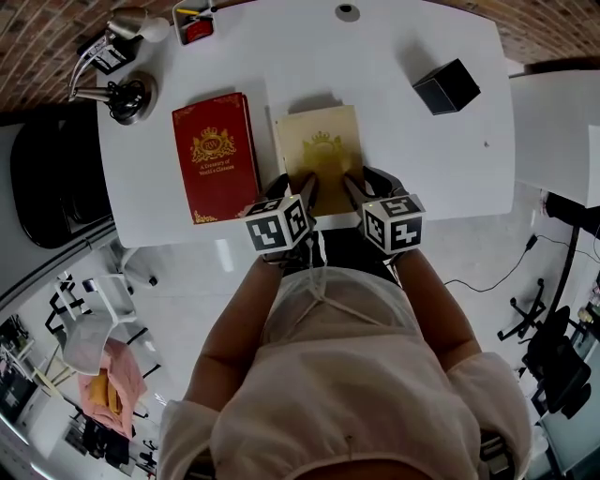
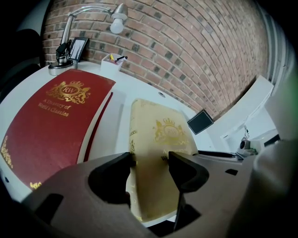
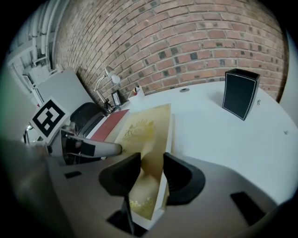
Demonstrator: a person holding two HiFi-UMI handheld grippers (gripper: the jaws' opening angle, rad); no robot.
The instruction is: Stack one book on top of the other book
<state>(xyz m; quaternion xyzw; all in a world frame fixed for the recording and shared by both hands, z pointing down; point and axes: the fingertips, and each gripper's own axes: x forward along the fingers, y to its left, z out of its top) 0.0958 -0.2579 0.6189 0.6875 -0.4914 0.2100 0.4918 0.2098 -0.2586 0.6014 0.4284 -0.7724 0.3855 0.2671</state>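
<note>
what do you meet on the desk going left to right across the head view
desk lamp -> red book -> cream book -> black box

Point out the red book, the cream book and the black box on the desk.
red book (image 1: 214, 146), head view, gold crest on cover
cream book (image 1: 322, 146), head view, crest on cover
black box (image 1: 447, 85), head view, top face

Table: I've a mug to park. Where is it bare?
Bare: between the cream book and the black box, and behind it up to the grommet. Crowded: the lamp and pen tray corner behind the red book, and the near edge where left gripper and right gripper grip the cream book.
</note>
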